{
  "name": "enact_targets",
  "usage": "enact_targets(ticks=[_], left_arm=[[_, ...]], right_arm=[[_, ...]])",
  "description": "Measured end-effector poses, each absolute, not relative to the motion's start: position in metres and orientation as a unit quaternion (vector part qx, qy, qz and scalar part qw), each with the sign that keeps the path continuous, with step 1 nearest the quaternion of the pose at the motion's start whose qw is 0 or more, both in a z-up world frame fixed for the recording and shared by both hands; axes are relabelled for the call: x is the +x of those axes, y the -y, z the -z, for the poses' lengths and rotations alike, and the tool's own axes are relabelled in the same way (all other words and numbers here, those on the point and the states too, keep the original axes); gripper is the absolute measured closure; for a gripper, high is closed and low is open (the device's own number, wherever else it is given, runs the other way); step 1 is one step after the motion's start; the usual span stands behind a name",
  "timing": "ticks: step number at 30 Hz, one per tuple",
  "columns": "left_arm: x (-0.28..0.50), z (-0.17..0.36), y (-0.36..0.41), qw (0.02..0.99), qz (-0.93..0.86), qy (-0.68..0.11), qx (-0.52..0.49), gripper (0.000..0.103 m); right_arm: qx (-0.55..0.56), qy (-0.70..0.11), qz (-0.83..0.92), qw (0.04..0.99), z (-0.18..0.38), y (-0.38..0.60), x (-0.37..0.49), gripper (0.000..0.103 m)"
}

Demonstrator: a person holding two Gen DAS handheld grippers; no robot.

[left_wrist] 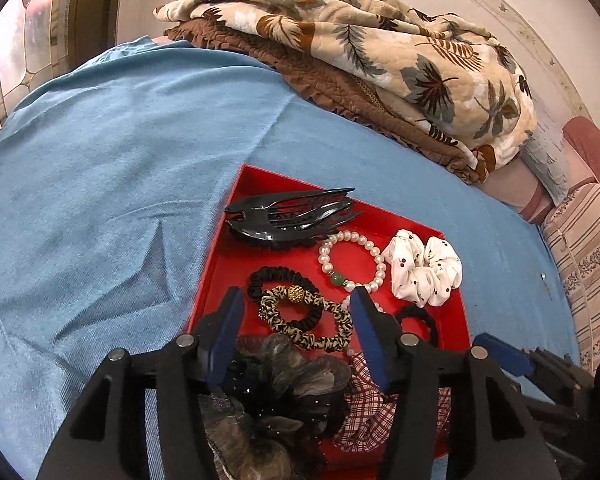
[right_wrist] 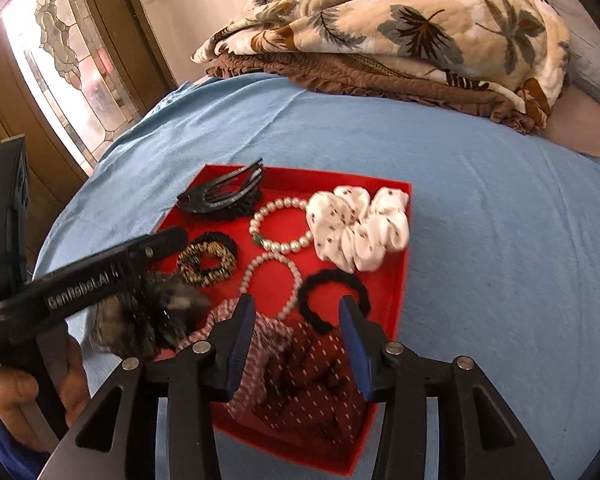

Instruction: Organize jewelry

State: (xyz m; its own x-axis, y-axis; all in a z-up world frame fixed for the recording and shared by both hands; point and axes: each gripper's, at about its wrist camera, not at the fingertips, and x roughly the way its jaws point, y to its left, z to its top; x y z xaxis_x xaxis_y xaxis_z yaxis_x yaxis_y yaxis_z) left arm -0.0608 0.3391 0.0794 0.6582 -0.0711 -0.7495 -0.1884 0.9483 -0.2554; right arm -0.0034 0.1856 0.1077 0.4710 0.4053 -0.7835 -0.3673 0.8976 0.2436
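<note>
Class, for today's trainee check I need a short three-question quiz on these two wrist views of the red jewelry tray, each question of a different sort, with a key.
1. True or false: the black claw clip lies outside the red tray.
2. Multiple choice: what lies right beside the pearl bracelet with the green bead, towards the tray's corner? A) white dotted scrunchie B) a watch C) a comb
3. Fill in: both the left gripper and the right gripper hang over the tray with their jaws ____.

Key: 1 false; 2 A; 3 open, nothing pinched between the blue pads.
</note>
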Motion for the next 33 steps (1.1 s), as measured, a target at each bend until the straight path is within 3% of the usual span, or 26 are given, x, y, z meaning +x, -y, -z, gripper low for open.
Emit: enact_targets(ticks=[9, 25, 33], left_arm=[[-0.061, -0.078, -0.342, 0.895, -0.034, -0.416, -0.159, 0.046], [-0.061, -0.077, -0.345, 0.893, -0.034, -0.418, -0.163, 0.046], [-0.064, -0.077, -0.346, 0.892, -0.034, -0.418, -0.167, 0.046]], right_arm=[[0.026, -0.475, -0.219, 0.852, -0.097, -0.183, -0.011, 0.049], [-0.084, -0.462, -0.215, 0.857, -0.084, -0.216, -0.031, 0.048], [-0.099, -0.440, -0.212, 0.867, -0.089, -0.218, -0.046, 0.040]])
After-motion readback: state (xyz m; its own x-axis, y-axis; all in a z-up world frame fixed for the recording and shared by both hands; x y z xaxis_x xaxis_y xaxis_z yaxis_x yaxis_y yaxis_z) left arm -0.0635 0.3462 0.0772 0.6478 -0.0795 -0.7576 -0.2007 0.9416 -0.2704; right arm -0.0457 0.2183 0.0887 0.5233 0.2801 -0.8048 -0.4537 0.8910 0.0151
